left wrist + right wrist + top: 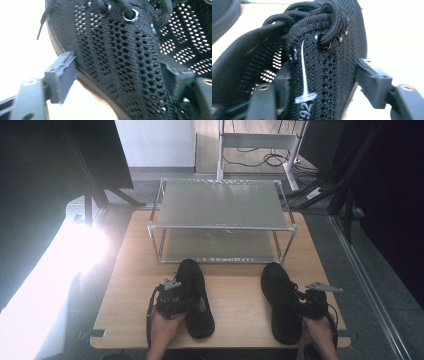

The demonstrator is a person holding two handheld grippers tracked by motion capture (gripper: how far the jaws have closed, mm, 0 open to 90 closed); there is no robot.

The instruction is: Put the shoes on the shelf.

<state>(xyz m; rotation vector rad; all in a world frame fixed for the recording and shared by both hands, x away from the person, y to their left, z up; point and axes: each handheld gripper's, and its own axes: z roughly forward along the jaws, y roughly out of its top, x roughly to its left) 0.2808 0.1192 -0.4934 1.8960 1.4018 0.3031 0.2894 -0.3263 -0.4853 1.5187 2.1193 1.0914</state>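
Two black knit lace-up shoes lie on the wooden table [235, 295], toes toward the rack. My left gripper [189, 301] reaches in from the left onto the left shoe [192, 272]. In the left gripper view the gripper [118, 75] straddles that shoe's side wall [120, 50], one pad on the sole edge, the other inside the opening, both touching. My right gripper [295, 304] comes from the right onto the right shoe [274, 277]. The right gripper view shows the gripper [322, 82] across the shoe's laced side wall [332, 62], one jaw inside, one at the sole.
A two-tier metal rack [220, 205] with frosted shelves stands at the table's far half, just beyond the shoe toes. Bright glare falls at the left of the table. Dark stands and cables [260, 157] lie on the floor behind.
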